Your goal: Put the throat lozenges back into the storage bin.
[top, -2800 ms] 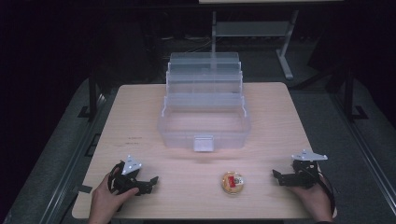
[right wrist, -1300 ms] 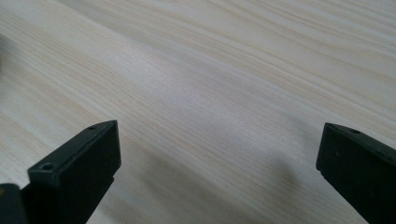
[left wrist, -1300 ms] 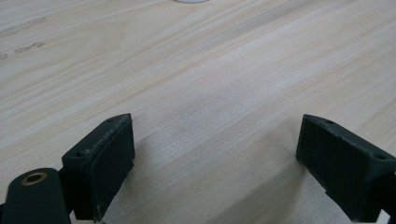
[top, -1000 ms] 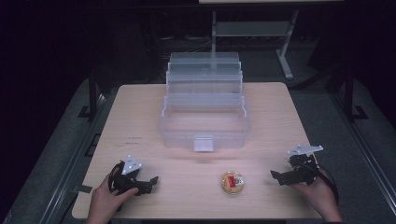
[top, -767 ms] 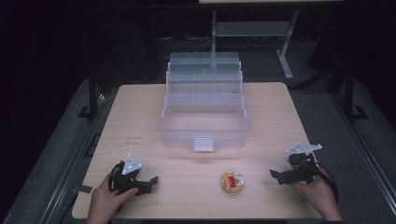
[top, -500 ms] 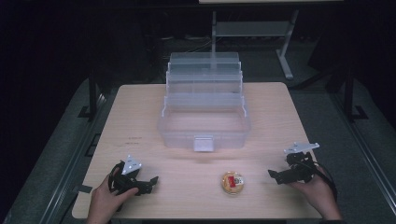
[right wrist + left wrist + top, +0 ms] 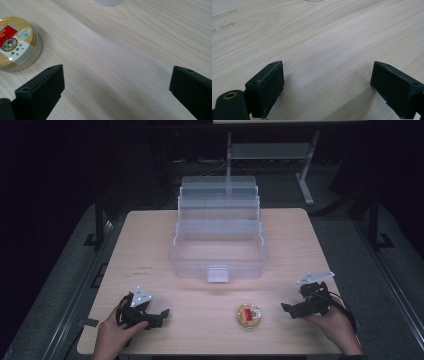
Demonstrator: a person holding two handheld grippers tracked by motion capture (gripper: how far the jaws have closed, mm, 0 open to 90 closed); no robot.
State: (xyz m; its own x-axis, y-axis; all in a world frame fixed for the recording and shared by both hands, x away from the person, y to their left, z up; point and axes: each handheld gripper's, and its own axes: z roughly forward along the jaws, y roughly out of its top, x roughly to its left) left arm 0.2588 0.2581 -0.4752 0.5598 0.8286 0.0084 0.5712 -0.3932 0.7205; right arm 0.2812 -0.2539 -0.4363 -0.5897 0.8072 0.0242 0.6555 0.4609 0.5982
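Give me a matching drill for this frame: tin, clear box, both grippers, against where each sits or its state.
Things:
1. round tin
2. clear tiered box
3. left gripper
4. right gripper

Places or states:
A. mid-table, lid open, trays stepped back
B. near left corner, jaws open over bare wood
C. near edge, between the two grippers
D. just right of the tin, jaws open, nothing held

Pairs: 1-C, 2-A, 3-B, 4-D

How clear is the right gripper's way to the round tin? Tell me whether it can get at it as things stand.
Probably yes. The right gripper is open, its jaws wide apart, and the round tin lies flat just beside it with bare wooden table between them. The clear plastic box stands farther back, out of the way.
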